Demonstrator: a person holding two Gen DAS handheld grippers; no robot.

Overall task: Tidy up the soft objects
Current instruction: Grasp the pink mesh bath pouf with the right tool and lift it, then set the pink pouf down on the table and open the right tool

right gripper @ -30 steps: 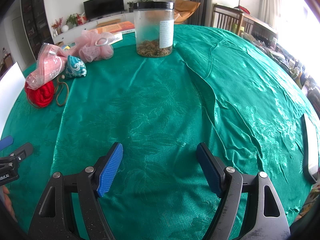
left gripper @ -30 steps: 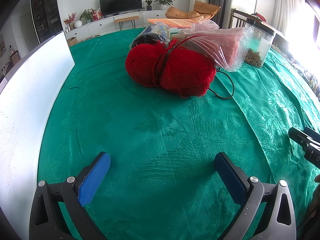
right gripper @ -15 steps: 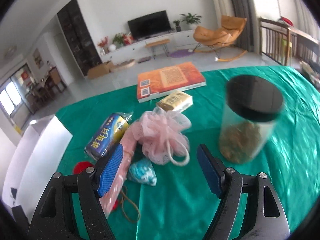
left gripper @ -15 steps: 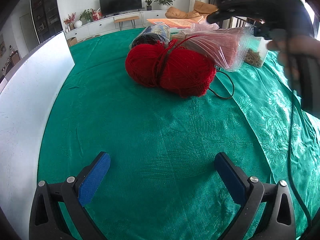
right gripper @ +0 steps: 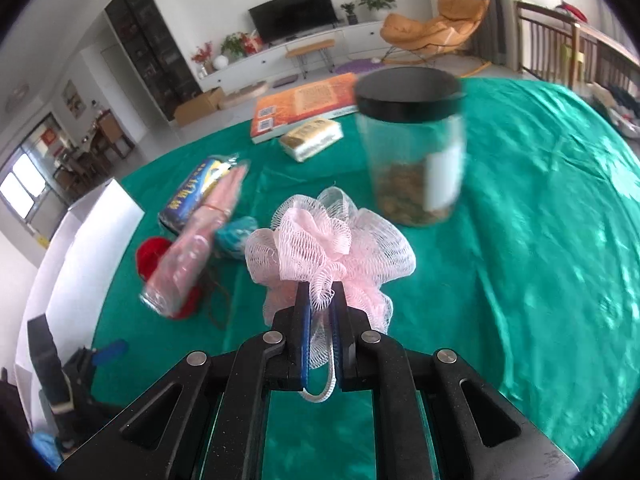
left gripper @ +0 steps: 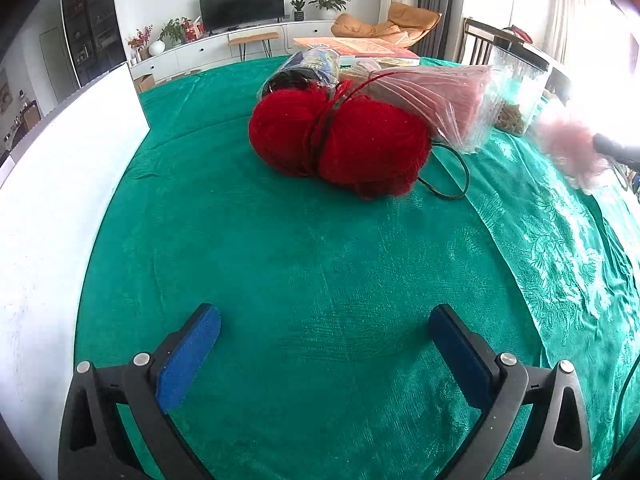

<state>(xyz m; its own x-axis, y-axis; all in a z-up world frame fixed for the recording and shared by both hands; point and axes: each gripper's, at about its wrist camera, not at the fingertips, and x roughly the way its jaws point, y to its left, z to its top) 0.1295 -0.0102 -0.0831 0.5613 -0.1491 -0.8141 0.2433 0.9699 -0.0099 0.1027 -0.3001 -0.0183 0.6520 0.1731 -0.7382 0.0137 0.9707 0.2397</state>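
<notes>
Since a second ago my right hand-held gripper [right gripper: 320, 300] has swung from the bare green cloth over to the clutter, and its jaws have just closed on the pink mesh bath pouf [right gripper: 328, 248]. They now sit nearly together with the netting pinched between the blue pads and the white cord loop trailing below them. The pouf looks to be off the surface [right gripper: 540, 240], hanging in front of the clear jar [right gripper: 412, 152] with the black lid; in the left wrist view it shows as a pink blur [left gripper: 572, 152] at the right edge, above the cloth. I judge the first soft thing is picked and ready to be carried to wherever it belongs, perhaps the white box [left gripper: 60, 200] at the left.

My left hand-held gripper [left gripper: 324, 344] has stayed put, jaws wide apart, holding nothing, low over the cloth.

The pouf is airy, ruffled netting, pale pink with whiter frills, and squashes easily, so the grip bites only a thin fold. The red yarn [left gripper: 340, 144], the bagged pink bundle [left gripper: 440, 100] lying against it and the small teal piece [right gripper: 236, 236] still wait on the surface.
</notes>
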